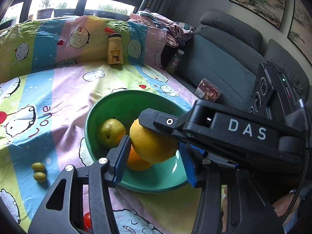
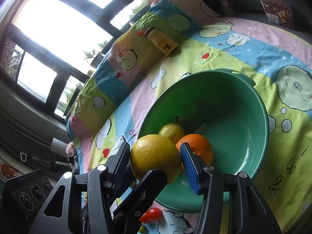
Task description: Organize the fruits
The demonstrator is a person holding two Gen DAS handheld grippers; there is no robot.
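A large yellow citrus fruit (image 1: pixel 154 146) (image 2: pixel 154 156) hangs just above the near side of a green bowl (image 1: pixel 101 105) (image 2: pixel 214 74). My left gripper (image 1: pixel 154 144) is shut on its sides. My right gripper (image 2: pixel 156 149) is shut on it too, across the other way; its upper finger (image 1: pixel 156 118) lies over the top of the fruit. In the bowl lie a yellow-green pear (image 1: pixel 111 132) (image 2: pixel 171 132) and an orange (image 1: pixel 136 162) (image 2: pixel 197 146). Two small green fruits (image 1: pixel 39 171) lie on the sheet left of the bowl. A red tomato (image 1: pixel 87 220) (image 2: pixel 153 214) lies near me.
The bowl stands on a striped cartoon sheet (image 1: pixel 58 89). A yellow bear bottle (image 1: pixel 115 49) (image 2: pixel 163 43) stands at the back. A clear bottle (image 1: pixel 175 60) and a snack packet (image 1: pixel 208 91) sit by the grey sofa (image 1: pixel 224 58) on the right. Windows lie behind.
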